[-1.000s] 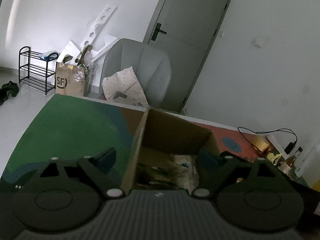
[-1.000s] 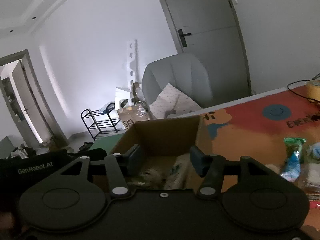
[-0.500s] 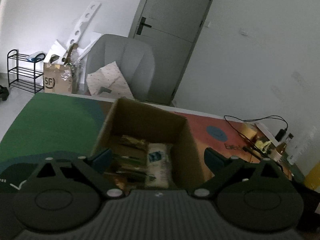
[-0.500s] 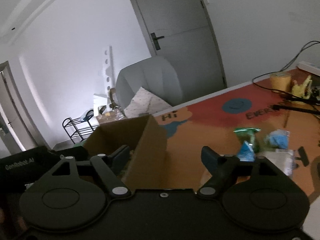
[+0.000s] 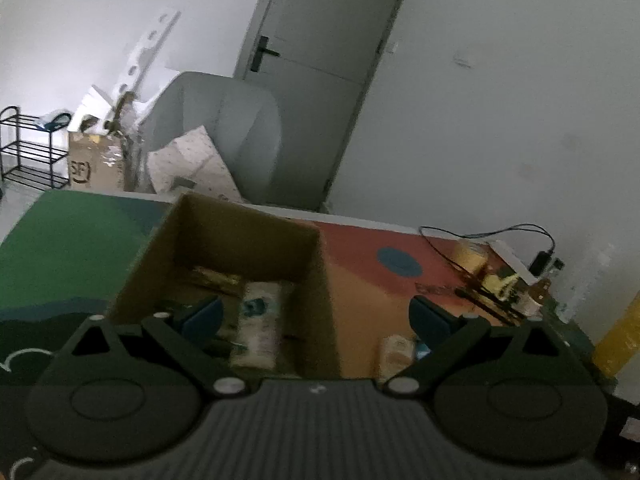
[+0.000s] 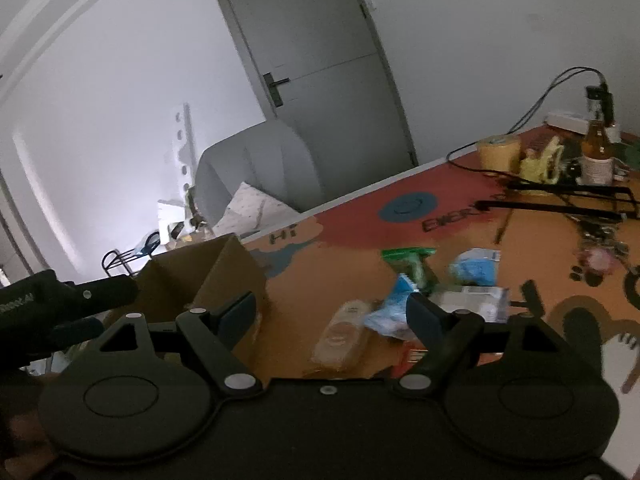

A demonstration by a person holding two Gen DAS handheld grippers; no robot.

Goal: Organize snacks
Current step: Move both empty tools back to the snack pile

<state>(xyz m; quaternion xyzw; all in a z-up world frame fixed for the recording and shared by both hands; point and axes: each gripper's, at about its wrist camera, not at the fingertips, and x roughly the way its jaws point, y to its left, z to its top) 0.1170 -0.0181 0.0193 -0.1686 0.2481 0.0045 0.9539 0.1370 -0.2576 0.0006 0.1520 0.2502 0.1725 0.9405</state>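
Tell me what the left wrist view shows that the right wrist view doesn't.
Left wrist only: the packets lying inside the cardboard box, and the green half of the mat. Right wrist only: the loose snacks on the orange mat, still outside the box, and a bottle. Both: the box, the grey chair, the door.

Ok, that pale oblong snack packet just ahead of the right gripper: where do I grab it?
Probably across its narrow middle. The pale packet lies flat with its long axis pointing away, so come down from above, open right gripper straddling its long sides. The blue packet crowds its right side.
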